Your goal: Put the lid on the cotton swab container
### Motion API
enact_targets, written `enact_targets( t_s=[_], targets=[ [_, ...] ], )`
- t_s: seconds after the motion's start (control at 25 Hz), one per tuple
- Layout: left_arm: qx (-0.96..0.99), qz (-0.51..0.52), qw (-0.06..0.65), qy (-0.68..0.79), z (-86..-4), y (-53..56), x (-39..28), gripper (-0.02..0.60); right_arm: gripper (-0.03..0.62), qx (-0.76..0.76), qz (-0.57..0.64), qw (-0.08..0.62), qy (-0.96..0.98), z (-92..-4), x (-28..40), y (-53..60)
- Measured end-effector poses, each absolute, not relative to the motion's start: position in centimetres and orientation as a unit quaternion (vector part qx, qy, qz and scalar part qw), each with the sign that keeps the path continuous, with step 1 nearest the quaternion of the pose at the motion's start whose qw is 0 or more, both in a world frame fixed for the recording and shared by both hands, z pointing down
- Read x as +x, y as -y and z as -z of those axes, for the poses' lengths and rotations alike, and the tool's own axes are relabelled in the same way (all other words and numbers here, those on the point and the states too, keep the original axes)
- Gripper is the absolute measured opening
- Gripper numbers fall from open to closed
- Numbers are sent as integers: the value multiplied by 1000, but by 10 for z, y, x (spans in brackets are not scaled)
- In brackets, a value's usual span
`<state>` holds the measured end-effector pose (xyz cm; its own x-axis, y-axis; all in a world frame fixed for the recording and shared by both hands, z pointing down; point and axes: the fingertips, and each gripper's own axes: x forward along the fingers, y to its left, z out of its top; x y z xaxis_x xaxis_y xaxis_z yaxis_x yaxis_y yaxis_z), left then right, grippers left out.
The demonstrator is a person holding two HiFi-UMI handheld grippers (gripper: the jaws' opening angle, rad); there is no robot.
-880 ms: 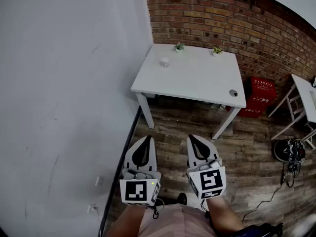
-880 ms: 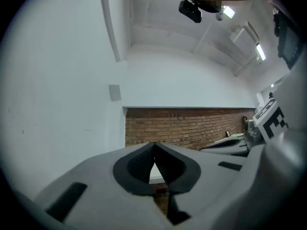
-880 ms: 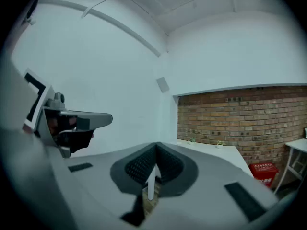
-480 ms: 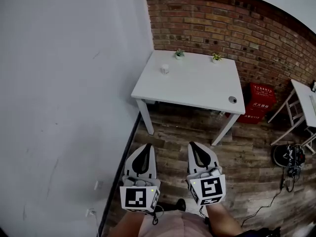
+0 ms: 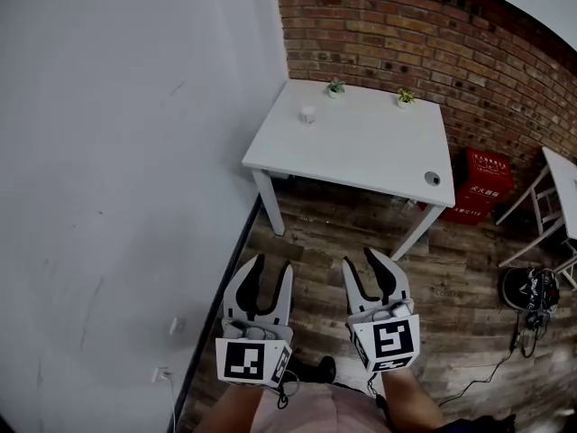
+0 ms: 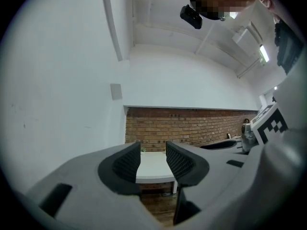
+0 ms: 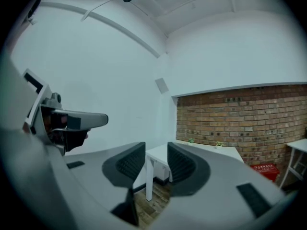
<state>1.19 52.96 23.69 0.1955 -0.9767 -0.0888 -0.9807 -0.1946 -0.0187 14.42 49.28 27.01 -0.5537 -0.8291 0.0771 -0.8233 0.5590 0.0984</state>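
Observation:
A small white cylindrical container (image 5: pixel 308 114) stands on the far left part of a white table (image 5: pixel 361 152), well ahead of me. A small round grey thing (image 5: pixel 433 178) lies near the table's front right corner; I cannot tell what it is. My left gripper (image 5: pixel 270 264) and right gripper (image 5: pixel 364 260) hang side by side over the wooden floor, well short of the table. Both are open with nothing between the jaws. The left gripper view shows the open left gripper (image 6: pixel 153 159) aimed at the table; the right gripper view shows the open right gripper (image 7: pixel 157 162) likewise.
Two small potted plants (image 5: pixel 336 87) (image 5: pixel 406 96) sit at the table's back edge against a brick wall (image 5: pixel 406 34). A white wall (image 5: pixel 135 152) runs along the left. A red crate (image 5: pixel 487 183), a second white table (image 5: pixel 563 188) and a black device with cables (image 5: pixel 527 289) are at the right.
Both grippers' jaws have gone from shut to open. The head view has shifted slightly; the grippers stay low over the floor.

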Motion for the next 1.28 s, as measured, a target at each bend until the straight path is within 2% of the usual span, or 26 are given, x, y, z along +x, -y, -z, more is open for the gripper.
enact_targets(
  t_s=[0.28, 0.56, 0.88, 1.04, 1.28],
  targets=[
    [-773, -16, 19, -633, -260, -486, -8, 156, 140, 467, 5, 71, 881, -297, 124, -450],
    [-786, -22, -10, -617, -288, -388, -53, 155, 132, 481, -19, 99, 871, -330, 81, -360],
    [-800, -54, 17, -597, -252, -281, -102, 137, 106, 513, 23, 72, 855, -287, 39, -260],
    [-809, -60, 30, -584, -234, -249, -109, 133, 79, 530, 38, 59, 845, -264, 33, -231],
    [-819, -59, 16, -570, -242, -217, -108, 124, 74, 545, 44, 58, 835, -258, 35, -204]
  ],
)
